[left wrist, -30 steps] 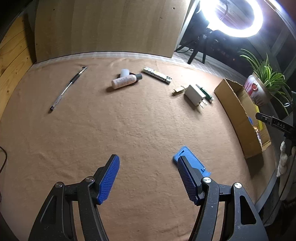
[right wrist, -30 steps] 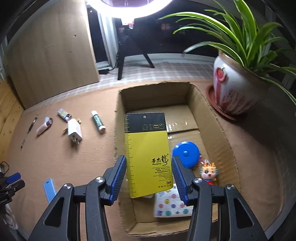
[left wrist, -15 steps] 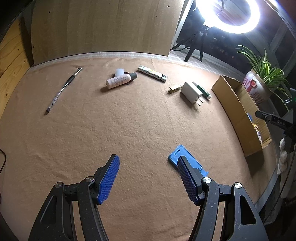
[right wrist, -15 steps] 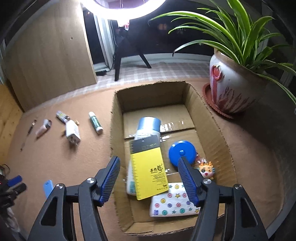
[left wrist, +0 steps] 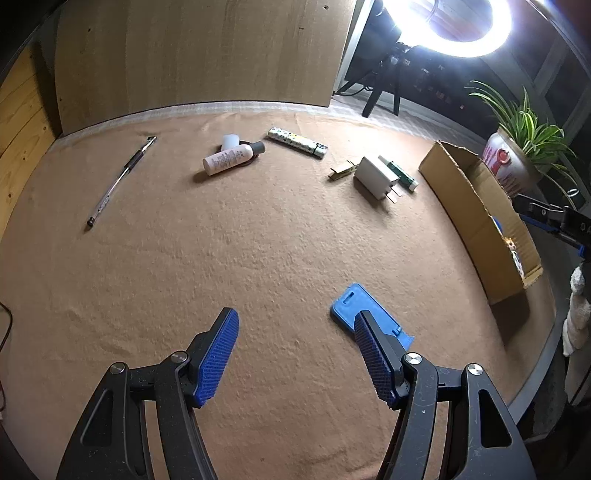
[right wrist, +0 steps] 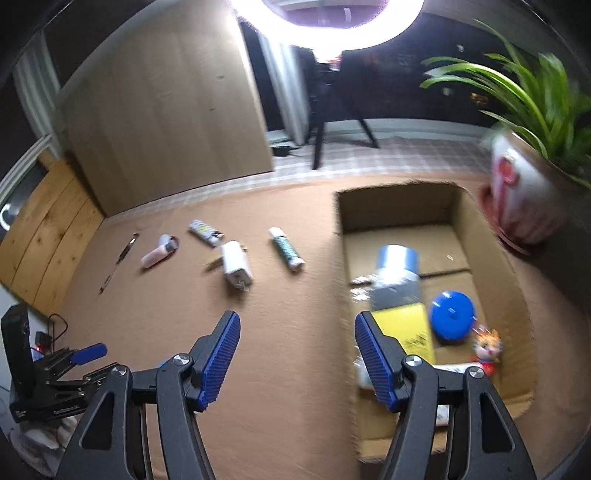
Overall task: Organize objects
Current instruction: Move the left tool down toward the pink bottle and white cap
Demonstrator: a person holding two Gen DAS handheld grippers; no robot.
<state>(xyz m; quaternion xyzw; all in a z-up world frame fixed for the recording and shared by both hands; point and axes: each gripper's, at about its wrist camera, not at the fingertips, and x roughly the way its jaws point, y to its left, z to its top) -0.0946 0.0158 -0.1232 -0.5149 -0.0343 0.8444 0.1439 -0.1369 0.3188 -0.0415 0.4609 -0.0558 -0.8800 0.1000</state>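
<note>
My left gripper is open and empty, low over the brown felt, with a flat blue plastic piece lying by its right finger. Farther back lie a pen, a pink bottle, a patterned tube, a white charger and a green tube. My right gripper is open and empty, left of the cardboard box. In the box lie a yellow and black card, a blue round case and a small figurine.
A potted plant stands right of the box. A wooden board leans behind the felt. A ring light on a tripod shines at the back. The table edge curves round at the right.
My right gripper opened and let the yellow card drop into the box, then swung left. My left gripper drifted slightly, staying open by the blue piece.
</note>
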